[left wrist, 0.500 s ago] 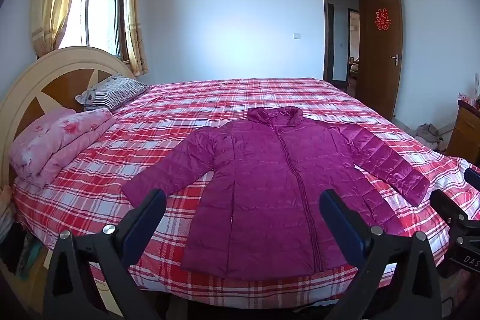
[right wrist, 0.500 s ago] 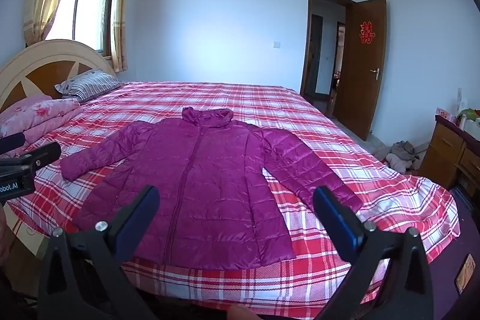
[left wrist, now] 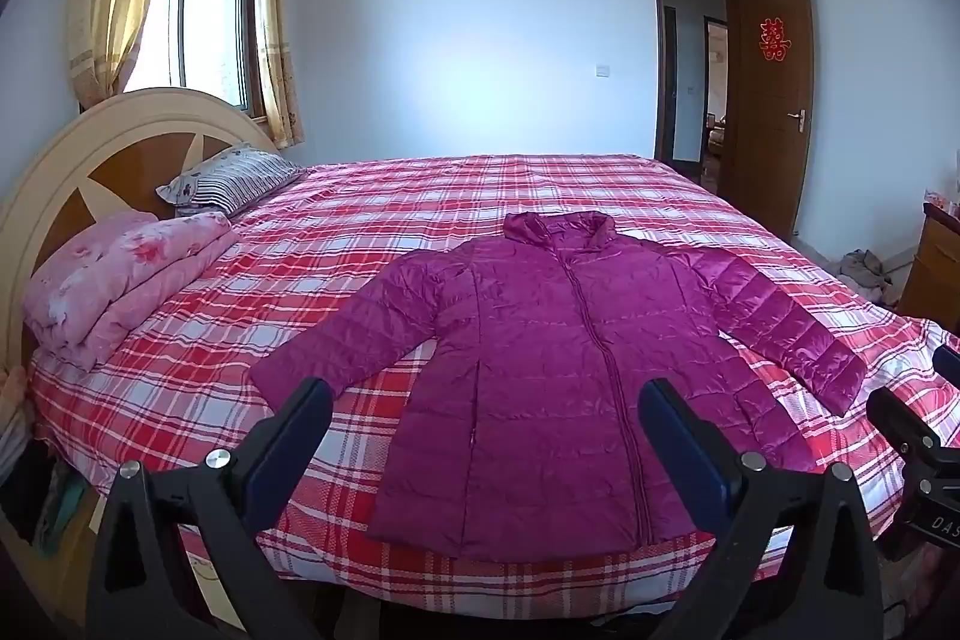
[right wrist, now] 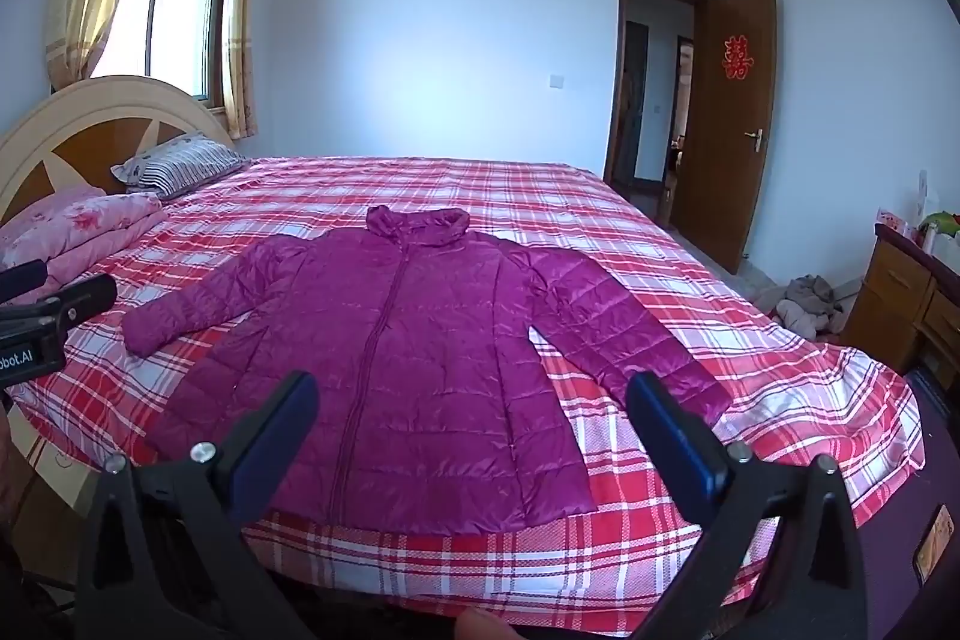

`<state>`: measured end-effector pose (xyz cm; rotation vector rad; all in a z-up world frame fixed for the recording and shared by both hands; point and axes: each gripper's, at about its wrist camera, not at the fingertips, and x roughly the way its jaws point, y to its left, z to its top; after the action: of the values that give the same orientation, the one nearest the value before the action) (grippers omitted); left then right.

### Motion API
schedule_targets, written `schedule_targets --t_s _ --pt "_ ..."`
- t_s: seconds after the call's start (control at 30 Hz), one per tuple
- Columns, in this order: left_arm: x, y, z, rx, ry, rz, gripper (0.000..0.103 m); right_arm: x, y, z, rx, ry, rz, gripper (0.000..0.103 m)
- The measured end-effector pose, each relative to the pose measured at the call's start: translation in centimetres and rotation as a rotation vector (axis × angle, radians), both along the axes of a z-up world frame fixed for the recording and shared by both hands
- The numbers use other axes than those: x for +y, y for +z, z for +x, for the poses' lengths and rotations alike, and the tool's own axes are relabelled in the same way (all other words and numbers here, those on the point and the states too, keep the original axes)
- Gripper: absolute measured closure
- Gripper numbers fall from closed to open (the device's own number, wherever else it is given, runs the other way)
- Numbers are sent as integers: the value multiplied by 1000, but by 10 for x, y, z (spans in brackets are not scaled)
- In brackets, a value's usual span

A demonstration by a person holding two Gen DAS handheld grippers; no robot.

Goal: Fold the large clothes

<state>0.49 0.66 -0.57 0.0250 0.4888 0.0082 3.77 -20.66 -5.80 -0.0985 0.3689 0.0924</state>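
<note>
Jacket lies flat beyond both wide-spread claws, left claw, right claw

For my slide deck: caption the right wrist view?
Open right claw faces a magenta puffer jacket spread flat on a plaid bed.

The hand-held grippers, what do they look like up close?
Each hand-held gripper, left and right, has a black angular frame, silver bolts and two flat dark blue fingers. White lettering marks the bodies. No cables or sleeves show.
</note>
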Motion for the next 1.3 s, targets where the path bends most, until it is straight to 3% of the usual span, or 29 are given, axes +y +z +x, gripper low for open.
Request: schedule_targets --t_s 1.3 --pt "5 -2 5 10 24 -2 1 -3 0 4 18 5 6 0"
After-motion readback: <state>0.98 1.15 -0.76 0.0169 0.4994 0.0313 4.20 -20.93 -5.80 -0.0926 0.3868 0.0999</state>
